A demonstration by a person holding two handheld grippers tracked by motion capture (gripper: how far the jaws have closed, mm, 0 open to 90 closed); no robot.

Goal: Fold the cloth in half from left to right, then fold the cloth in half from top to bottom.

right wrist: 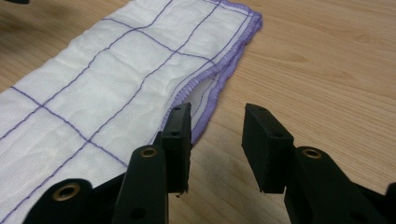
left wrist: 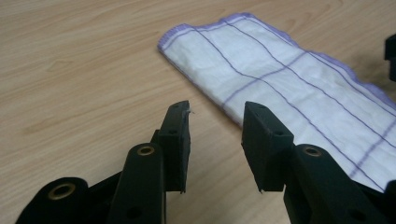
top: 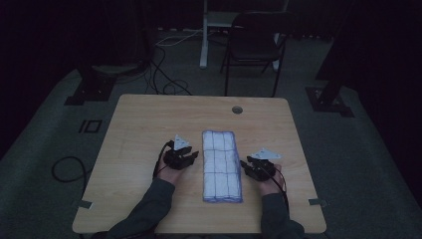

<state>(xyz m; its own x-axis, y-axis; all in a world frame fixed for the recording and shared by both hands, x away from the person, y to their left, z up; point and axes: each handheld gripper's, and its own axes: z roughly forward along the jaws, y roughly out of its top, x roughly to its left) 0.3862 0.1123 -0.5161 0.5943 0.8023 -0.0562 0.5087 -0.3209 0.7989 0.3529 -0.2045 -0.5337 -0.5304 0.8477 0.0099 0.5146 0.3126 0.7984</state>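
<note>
Cloth [top: 222,166] lies folded in long strip at table [top: 139,119] middle. We hold left gripper [top: 191,158] and right gripper [top: 246,167] beside it, both spread, empty. Next fold probably needs grasping near end corners.

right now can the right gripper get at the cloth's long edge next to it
Probably yes: the right gripper sits open beside the folded cloth, whose purple-stitched edge lies just ahead on bare table, nothing between.
</note>
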